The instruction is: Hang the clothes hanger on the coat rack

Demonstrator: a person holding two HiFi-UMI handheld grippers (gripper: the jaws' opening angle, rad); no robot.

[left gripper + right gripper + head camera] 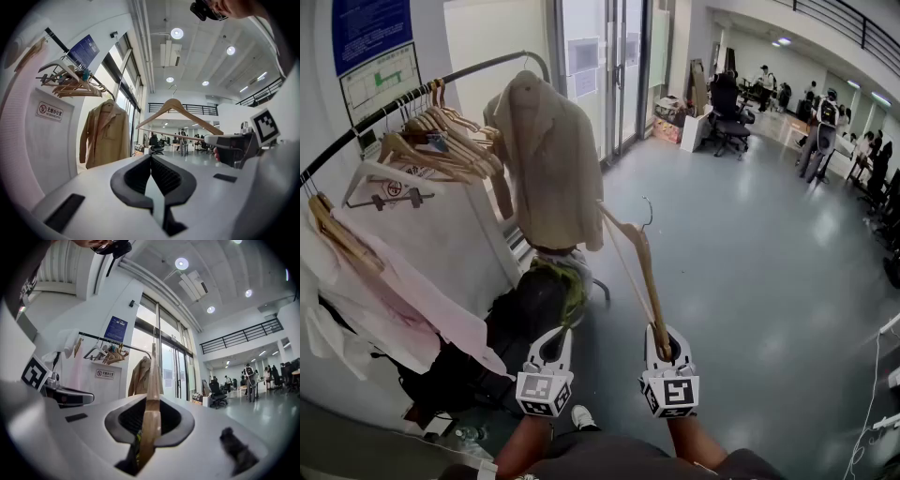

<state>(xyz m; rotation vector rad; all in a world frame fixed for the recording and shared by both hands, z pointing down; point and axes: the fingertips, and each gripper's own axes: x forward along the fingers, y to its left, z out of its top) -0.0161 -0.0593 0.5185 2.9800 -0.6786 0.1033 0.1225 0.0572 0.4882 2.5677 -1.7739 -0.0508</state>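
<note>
Clothes hanger (649, 281), clamped in right tool (664, 345)

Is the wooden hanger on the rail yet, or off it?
Off: the right claw grips the wooden hanger, whose hook is in open air, clear of the rail.

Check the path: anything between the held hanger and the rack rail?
Yes. The beige jacket hangs at the rail's curved end, between it and the wooden hanger gripped in the right gripper. A bunch of empty hangers fills the rail's middle.
</note>
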